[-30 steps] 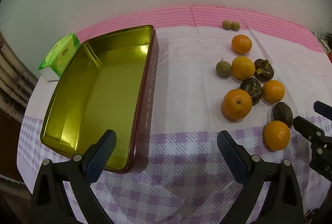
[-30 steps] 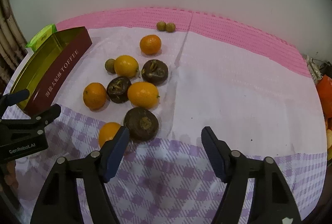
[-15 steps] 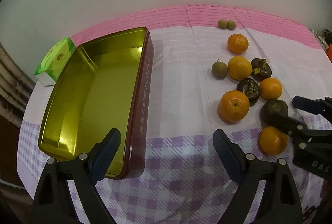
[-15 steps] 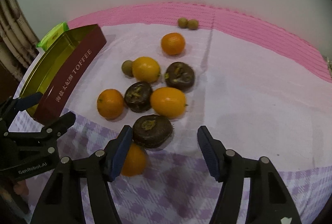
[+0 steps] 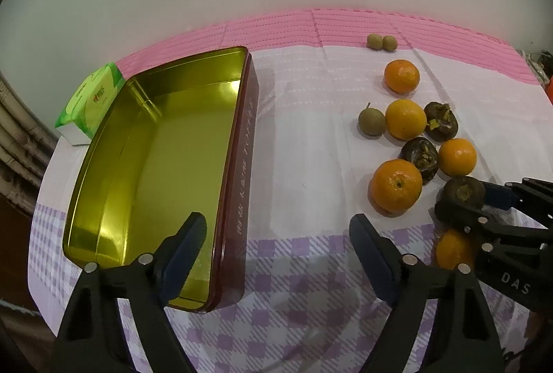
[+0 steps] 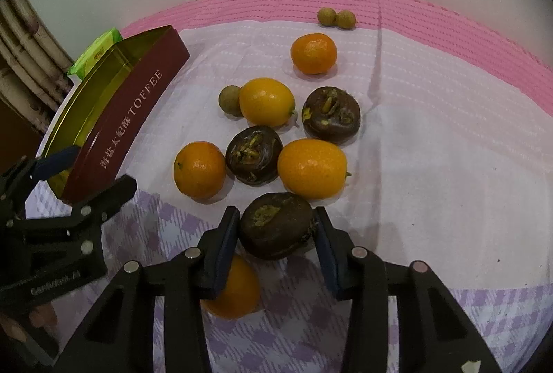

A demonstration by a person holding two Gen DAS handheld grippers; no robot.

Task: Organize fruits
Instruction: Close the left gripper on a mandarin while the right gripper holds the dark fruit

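The biggest thing on my screens is the tablecloth [image 5: 304, 138], white in the middle with a pink band at the back and purple checks near me. On its left side lies the open toffee tin [image 5: 155, 172], dark red outside, gold inside, with nothing in it that I can see. Behind its far left corner sits a green tissue pack [image 5: 91, 103].

My left gripper [image 5: 276, 255] hangs above the checked part of the cloth with its jaws wide apart, one finger over the tin's near end, gripping nothing.

My right gripper [image 6: 276, 245] is down among the fruit, its blue pads [image 6: 226, 235] pressed to both sides of the nearest dark brown fruit [image 6: 276, 226]; it looks clamped on it, with the fruit resting on the cloth.

Just under the left finger lies an orange [image 6: 235, 290]. Beyond the held fruit are four more oranges [image 6: 311, 167] and two more dark brown fruits [image 6: 254, 155], bunched close together. A small longan [image 6: 230, 101] touches the left side of one orange, and a pair of longans [image 6: 335, 18] sits at the pink band, well apart from the rest.
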